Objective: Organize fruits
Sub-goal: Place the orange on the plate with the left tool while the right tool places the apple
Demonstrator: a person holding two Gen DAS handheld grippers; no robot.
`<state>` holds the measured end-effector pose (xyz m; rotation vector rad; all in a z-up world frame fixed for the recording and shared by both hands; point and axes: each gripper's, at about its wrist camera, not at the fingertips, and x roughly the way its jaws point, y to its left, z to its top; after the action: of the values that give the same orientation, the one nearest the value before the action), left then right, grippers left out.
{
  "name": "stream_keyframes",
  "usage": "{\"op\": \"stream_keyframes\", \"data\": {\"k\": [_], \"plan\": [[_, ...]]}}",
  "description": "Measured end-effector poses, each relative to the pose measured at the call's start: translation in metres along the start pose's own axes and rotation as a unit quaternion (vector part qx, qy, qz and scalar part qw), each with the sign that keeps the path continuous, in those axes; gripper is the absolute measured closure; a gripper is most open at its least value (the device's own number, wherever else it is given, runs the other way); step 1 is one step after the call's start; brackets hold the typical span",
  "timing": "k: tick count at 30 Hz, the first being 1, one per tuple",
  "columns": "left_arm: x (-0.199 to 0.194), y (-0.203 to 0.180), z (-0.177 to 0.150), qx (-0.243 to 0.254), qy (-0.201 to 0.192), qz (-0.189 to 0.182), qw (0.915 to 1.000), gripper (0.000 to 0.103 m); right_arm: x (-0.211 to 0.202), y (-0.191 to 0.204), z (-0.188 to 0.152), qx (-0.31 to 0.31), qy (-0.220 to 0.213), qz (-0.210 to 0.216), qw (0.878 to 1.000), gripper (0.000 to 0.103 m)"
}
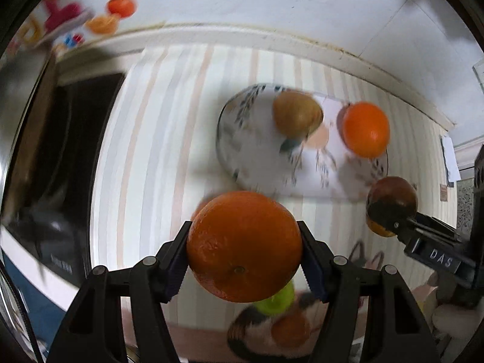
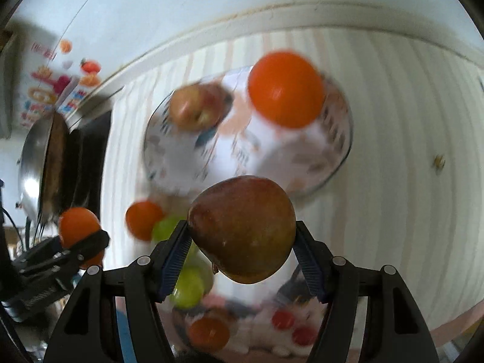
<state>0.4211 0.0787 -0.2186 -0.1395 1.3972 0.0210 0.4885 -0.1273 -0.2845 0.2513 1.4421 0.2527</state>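
Observation:
My left gripper [image 1: 244, 246] is shut on a large orange [image 1: 244, 246], held above the striped tablecloth in front of a floral plate [image 1: 251, 151]. The plate holds a yellow-brown apple [image 1: 297, 114] and an orange [image 1: 366, 129]. My right gripper [image 2: 242, 230] is shut on a red-brown apple [image 2: 242, 230], near the plate's [image 2: 181, 166] front edge. In the left wrist view the right gripper [image 1: 390, 208] shows at right with its apple. In the right wrist view the left gripper [image 2: 80, 236] shows at left with its orange. The plate's apple [image 2: 193, 106] and orange [image 2: 286, 89] show there too.
Loose fruit lies near the table's front: an orange [image 2: 143, 219], green fruit [image 2: 187, 287] and another orange [image 2: 208, 332]. A metal pan [image 2: 39, 163] and dark cooktop [image 1: 60, 166] sit left. A wall runs behind the table. The views are motion-blurred.

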Motion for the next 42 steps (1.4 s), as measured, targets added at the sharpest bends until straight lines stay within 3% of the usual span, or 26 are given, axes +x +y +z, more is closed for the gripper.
{"op": "stream_keyframes", "data": {"k": [8,17,18,19,21,25,34,42], "plan": [[0.058,-0.015,0.058,0.014,0.052,0.008,0.9985,0.040,0.020,-0.034,0.040,0.025,0.003,-0.043,0.999,0.033],[0.097,-0.016,0.066,-0.007,0.115,-0.021,0.9931,0.040,0.052,-0.018,0.032,0.038,0.030,0.013,0.999,0.032],[0.096,-0.017,0.065,-0.003,0.114,-0.019,0.9932,0.040,0.055,-0.017,0.031,0.041,0.036,0.019,0.998,0.030],[0.095,-0.017,0.064,-0.003,0.114,-0.018,0.9933,0.039,0.055,-0.018,0.030,0.045,0.038,0.028,0.998,0.020],[0.091,-0.015,0.062,-0.008,0.107,-0.030,0.9937,0.030,0.050,-0.017,0.029,0.044,0.031,0.036,0.998,0.009],[0.070,-0.012,0.057,0.002,0.076,-0.020,0.9969,0.015,0.037,-0.014,0.026,0.032,0.026,0.010,0.999,0.008],[0.016,0.002,0.031,0.008,0.010,0.027,0.9996,0.014,0.011,0.010,0.014,-0.008,0.005,-0.085,0.996,0.006],[-0.016,0.011,0.006,0.002,-0.029,0.044,0.9986,0.014,-0.026,0.013,-0.005,-0.019,-0.021,-0.116,0.993,0.006]]}}
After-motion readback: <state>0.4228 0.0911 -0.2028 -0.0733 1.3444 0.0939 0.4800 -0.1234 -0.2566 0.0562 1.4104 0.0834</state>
